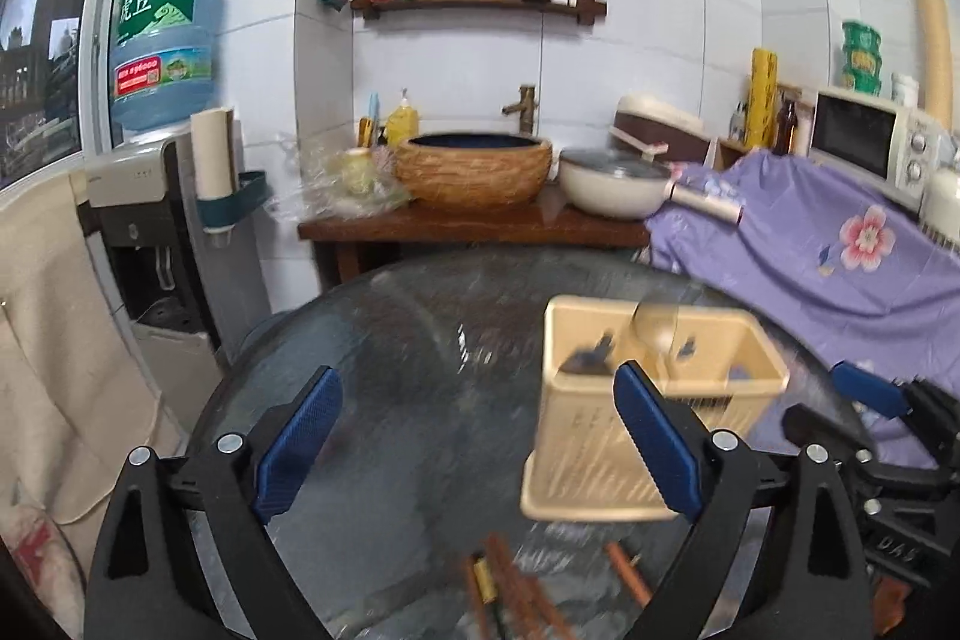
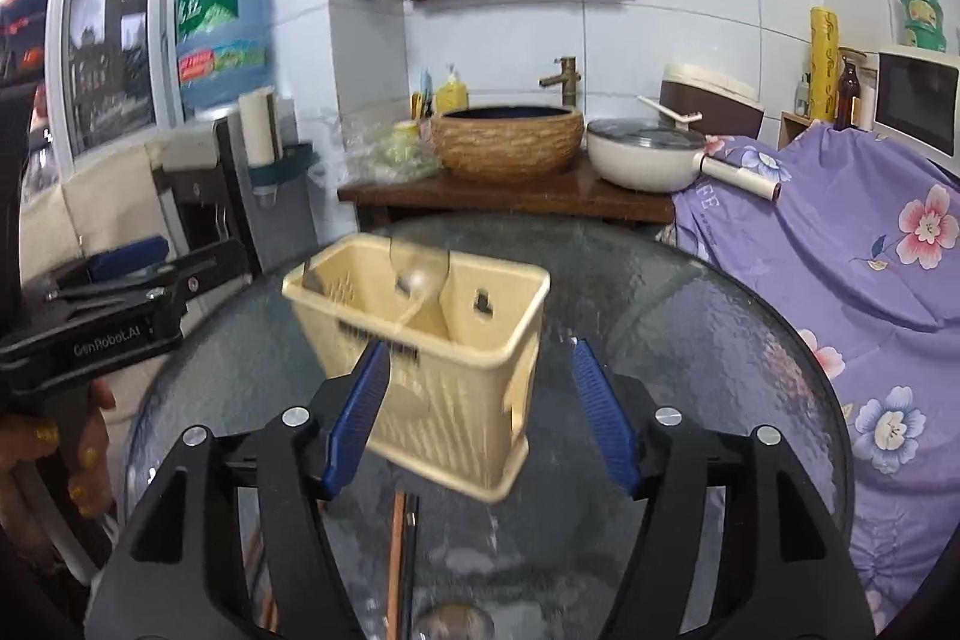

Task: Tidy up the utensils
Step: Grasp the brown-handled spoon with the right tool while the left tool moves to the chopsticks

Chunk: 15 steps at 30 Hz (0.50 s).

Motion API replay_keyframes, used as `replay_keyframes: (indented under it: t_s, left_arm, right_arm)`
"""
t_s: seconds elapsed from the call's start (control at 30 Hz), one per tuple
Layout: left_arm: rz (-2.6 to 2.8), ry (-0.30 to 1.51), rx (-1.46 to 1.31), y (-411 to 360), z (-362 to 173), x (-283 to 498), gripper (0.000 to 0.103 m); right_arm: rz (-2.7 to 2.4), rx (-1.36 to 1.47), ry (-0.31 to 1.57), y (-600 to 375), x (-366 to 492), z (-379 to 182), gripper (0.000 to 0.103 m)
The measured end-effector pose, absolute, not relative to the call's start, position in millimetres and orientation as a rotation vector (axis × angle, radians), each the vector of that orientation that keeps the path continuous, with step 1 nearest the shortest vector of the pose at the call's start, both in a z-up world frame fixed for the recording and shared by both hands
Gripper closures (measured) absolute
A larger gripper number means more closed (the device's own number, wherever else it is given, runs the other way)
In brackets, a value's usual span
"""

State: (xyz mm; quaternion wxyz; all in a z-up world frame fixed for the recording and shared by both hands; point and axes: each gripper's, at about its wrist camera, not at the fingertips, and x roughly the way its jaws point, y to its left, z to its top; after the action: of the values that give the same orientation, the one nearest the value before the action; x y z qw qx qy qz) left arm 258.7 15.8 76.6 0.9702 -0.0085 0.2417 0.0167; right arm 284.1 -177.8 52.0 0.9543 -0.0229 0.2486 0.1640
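A beige plastic utensil holder (image 1: pixel 648 400) stands on the round glass table (image 1: pixel 390 340), blurred. A clear spoon (image 1: pixel 657 325) and dark-handled pieces (image 1: pixel 591 358) stick out of it. My left gripper (image 1: pixel 477 376) is open with nothing between its fingers, and the holder lies just behind the right finger. Brown chopsticks (image 1: pixel 510 592) lie on the glass below it. In the right wrist view the holder (image 2: pixel 444 358) sits ahead of my open right gripper (image 2: pixel 480 349). The right pad stands apart from the holder and the left finger overlaps its front. Chopsticks (image 2: pixel 399 550) lie underneath.
Behind the table, a wooden counter (image 1: pixel 468 226) carries a woven basin (image 1: pixel 474 169) and a white lidded pan (image 1: pixel 612 187). A purple floral cloth (image 2: pixel 870 280) covers the right side. On the left stands a water dispenser (image 1: pixel 162 40). A person's hand (image 2: pixel 84 460) holds the left gripper.
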Motion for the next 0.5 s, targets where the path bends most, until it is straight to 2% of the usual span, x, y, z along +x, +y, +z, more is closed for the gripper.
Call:
replay_keyframes:
  t_s: [0.17,0.27,0.5]
  left_arm:
    - [0.036,0.609,-0.027,34.0,36.0,238.7,0.014]
    - [0.041,0.676,-0.030,42.1,12.2,228.9,0.022]
    - [0.020,0.784,-0.044,50.3,-26.8,210.5,0.031]
  right_arm:
    - [0.328,-0.124,0.641,-179.5,261.2,9.2,0.039]
    - [0.328,-0.126,0.731,-185.4,253.1,-17.6,0.039]
    - [0.340,-0.142,0.861,-185.3,236.4,-57.2,0.039]
